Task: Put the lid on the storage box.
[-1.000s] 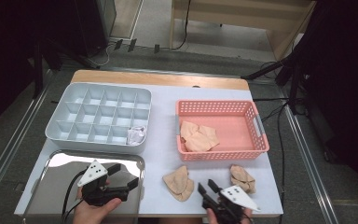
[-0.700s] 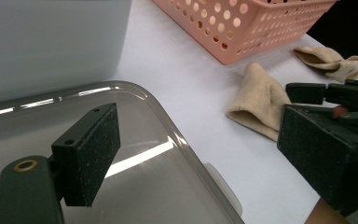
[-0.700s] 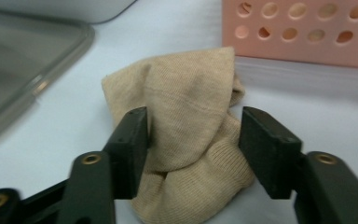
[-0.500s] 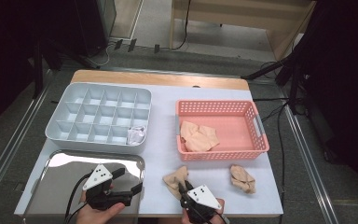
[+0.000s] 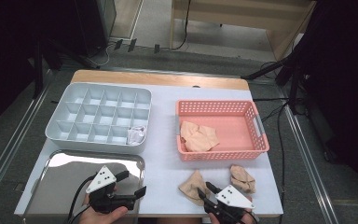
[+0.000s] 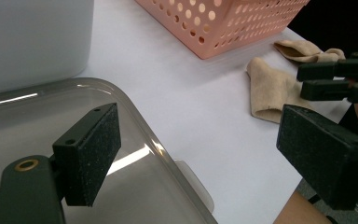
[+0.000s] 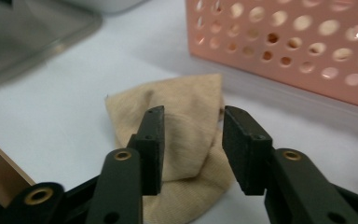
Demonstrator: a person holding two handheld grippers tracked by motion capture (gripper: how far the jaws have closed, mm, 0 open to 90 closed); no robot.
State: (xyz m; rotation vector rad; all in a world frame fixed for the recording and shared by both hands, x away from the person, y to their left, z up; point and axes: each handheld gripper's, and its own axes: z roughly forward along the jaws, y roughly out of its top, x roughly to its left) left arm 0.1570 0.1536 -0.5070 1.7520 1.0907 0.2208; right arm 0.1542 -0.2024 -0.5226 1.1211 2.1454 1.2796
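Right gripper (image 7: 191,140), jaws just reopening and parted, hovers over the crumpled beige cloth (image 7: 177,116) on the white worktop (image 5: 163,158) (beside the pink perforated plastic basket (image 5: 221,109)); left gripper (image 5: 128,184) gapes empty.

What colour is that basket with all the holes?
The basket is salmon pink, clearest in the high view.

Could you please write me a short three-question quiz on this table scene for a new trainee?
1. True or false: the right tongs grip the beige cloth.
2. How many beige cloths lie on the table outside the pink basket?
3. Over what do the left tongs hover: (a) the metal tray, (b) the basket, (c) the grey divided box?

Key: 1 false, the jaws stand apart above it; 2 two; 3 a.
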